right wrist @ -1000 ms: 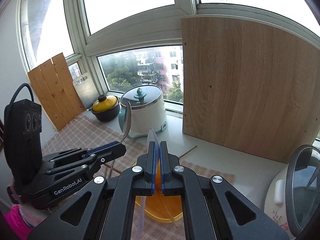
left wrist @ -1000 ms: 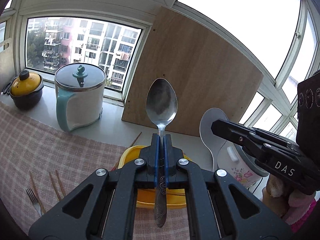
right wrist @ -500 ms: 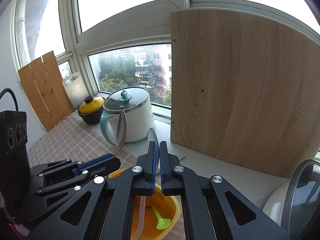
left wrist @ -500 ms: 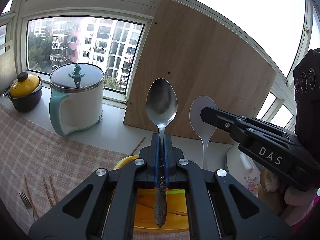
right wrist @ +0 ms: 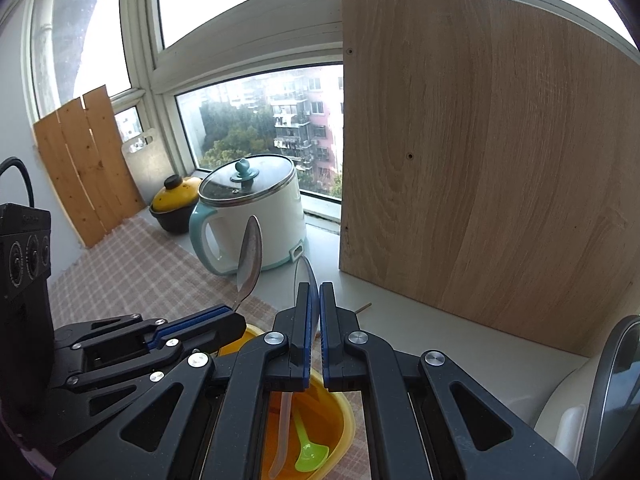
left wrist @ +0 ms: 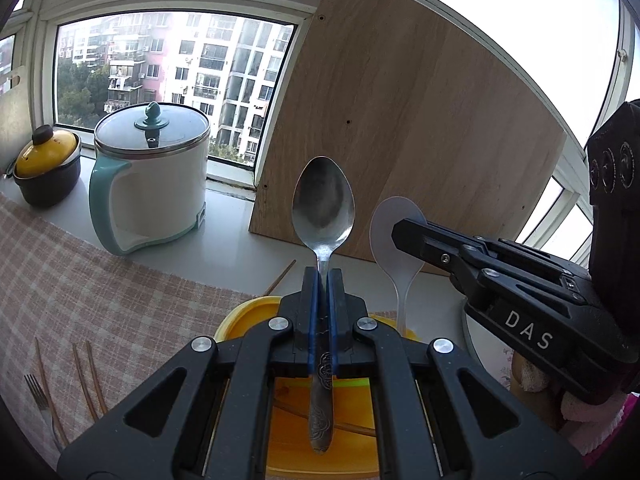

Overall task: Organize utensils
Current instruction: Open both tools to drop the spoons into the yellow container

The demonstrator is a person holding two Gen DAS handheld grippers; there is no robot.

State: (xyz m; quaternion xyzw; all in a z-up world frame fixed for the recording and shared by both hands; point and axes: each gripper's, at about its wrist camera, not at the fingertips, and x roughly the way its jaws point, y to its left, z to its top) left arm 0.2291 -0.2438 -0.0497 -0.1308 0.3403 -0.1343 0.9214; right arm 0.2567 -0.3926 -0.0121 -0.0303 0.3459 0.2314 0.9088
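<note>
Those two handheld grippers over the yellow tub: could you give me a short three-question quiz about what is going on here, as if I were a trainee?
1. True or false: the left gripper is shut on a metal spoon whose bowl points up.
2. What does the right gripper hold? A) a fork B) a translucent plastic spoon C) chopsticks
3. Fill in: inside the yellow tub lies a small ____ spoon.

Key: 1 true. 2 B. 3 green.
</note>
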